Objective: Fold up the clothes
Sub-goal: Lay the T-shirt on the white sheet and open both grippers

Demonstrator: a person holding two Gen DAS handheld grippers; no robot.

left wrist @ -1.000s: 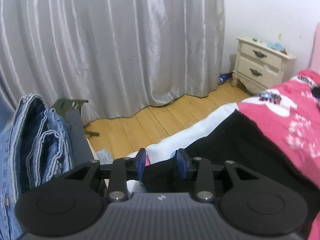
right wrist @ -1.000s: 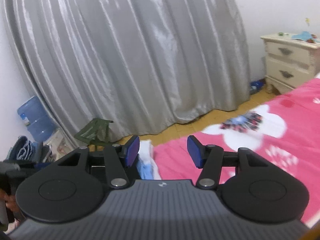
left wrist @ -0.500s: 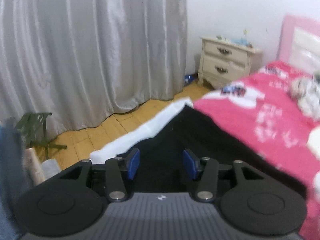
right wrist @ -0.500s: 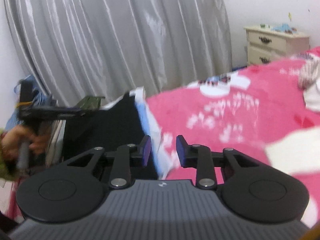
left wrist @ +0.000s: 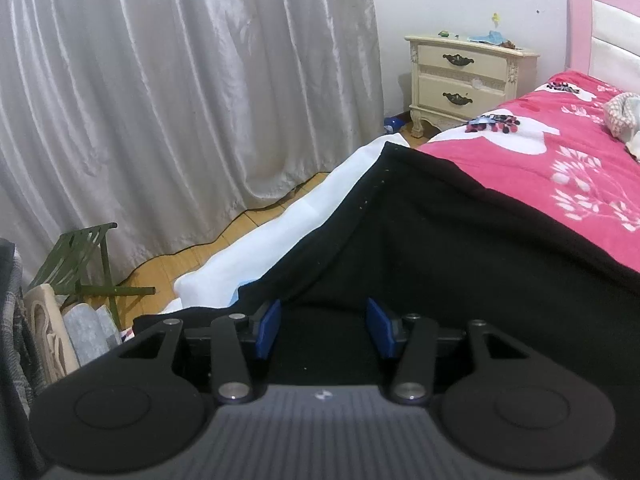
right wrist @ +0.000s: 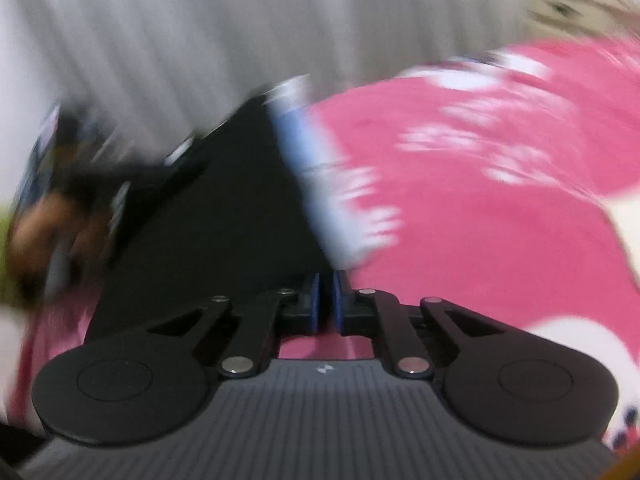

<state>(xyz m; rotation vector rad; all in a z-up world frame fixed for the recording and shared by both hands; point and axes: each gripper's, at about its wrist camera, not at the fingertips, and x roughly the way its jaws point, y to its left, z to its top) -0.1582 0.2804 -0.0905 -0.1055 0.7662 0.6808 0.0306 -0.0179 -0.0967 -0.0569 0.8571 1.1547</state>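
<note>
On the left, our left gripper [left wrist: 323, 328] has lowered over the black garment [left wrist: 440, 248] spread on the bed [left wrist: 560, 152] with jaws apart, while our right gripper [right wrist: 325, 306] has just closed, apparently pinching the garment's right edge for folding.

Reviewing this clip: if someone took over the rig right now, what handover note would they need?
Left claw: open, its jaws have just been opening. It is over the black garment and grips nothing.
Right claw: its jaws have just been closing and are almost together at the garment's edge. Blur hides whether cloth is pinched.
Things: the garment lies spread on the pink bedspread, by the bed's edge.
Done: no fold visible yet.
Left: grip the edges and fold the garment.
</note>
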